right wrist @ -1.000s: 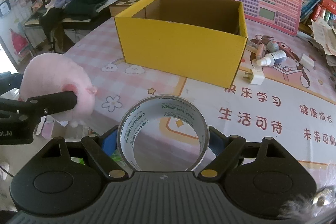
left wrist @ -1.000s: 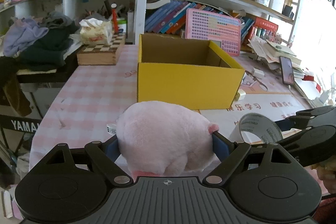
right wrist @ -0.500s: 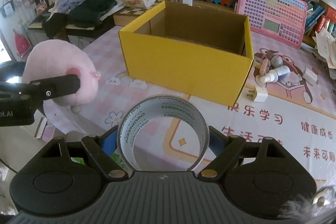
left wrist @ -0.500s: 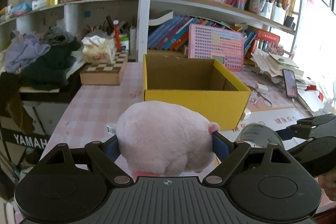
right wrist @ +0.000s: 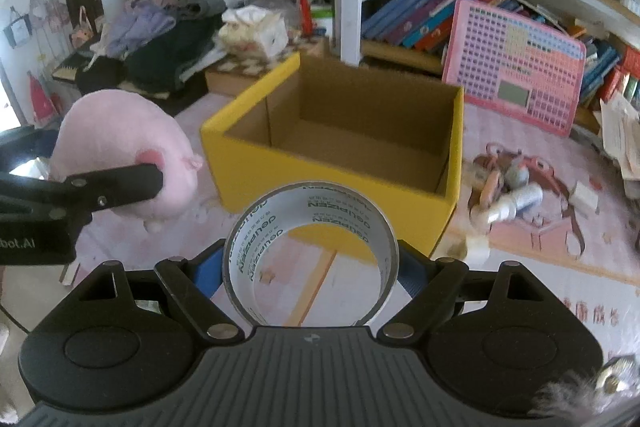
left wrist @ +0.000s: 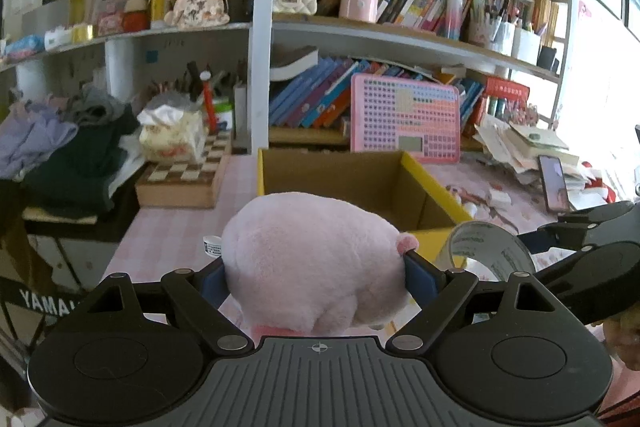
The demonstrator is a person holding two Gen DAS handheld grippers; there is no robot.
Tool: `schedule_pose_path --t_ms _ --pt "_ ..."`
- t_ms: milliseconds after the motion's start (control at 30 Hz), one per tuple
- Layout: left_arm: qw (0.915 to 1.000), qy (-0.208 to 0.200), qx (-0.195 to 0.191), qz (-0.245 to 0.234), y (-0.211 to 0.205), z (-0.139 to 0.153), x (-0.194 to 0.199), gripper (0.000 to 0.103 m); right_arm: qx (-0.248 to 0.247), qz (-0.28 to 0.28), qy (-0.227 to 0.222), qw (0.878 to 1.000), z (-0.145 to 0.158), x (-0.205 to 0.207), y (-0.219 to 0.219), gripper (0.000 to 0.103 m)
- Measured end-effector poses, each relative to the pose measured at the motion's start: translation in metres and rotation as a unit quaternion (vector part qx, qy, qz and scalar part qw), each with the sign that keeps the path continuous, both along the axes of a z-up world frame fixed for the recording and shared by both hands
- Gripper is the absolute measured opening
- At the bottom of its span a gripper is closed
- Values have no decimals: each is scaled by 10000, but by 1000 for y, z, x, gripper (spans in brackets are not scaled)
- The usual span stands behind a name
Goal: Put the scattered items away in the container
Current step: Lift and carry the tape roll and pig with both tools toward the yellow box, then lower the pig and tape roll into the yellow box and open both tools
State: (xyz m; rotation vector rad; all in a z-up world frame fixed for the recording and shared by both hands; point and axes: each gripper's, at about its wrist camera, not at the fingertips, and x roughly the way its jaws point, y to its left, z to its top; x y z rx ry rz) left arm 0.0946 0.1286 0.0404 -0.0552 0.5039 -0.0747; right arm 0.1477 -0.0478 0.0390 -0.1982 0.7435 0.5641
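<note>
Fingers of my left gripper (left wrist: 314, 277) are clamped on a pink plush toy (left wrist: 312, 259), pressing it from both sides and holding it clear of the surface (right wrist: 540, 267). Those of my right gripper (right wrist: 310, 269) pinch a roll of silver tape (right wrist: 310, 255) across its width, the ring standing upright so I look through its hollow. Ahead of both sits the yellow cardboard box (right wrist: 332, 171), open at the top with nothing visible inside. To its right, a white spray bottle (right wrist: 508, 205) and a small white plug (right wrist: 478, 245) lie on the pink patterned cover. Behind the box a pink keyboard toy (right wrist: 516, 65) leans against shelved books.
</note>
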Motion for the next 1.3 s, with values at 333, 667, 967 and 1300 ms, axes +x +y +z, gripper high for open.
schedule_pose_path --t_ms 333,667,967,1300 --pt "9997 -234 74 74 0 16 48 88 27 314 -339 9989 24 48 6 84" --pt "9994 -150 311 92 -3 16 100 88 -238 480 -631 9966 28 121 10 84" --pt "9937 362 994 -375 -37 -10 151 88 -1143 1522 -554 9802 -14 185 34 84" --pt "9813 1347 1102 -825 -42 -41 208 88 -2404 3277 -318 9131 -63 225 66 84"
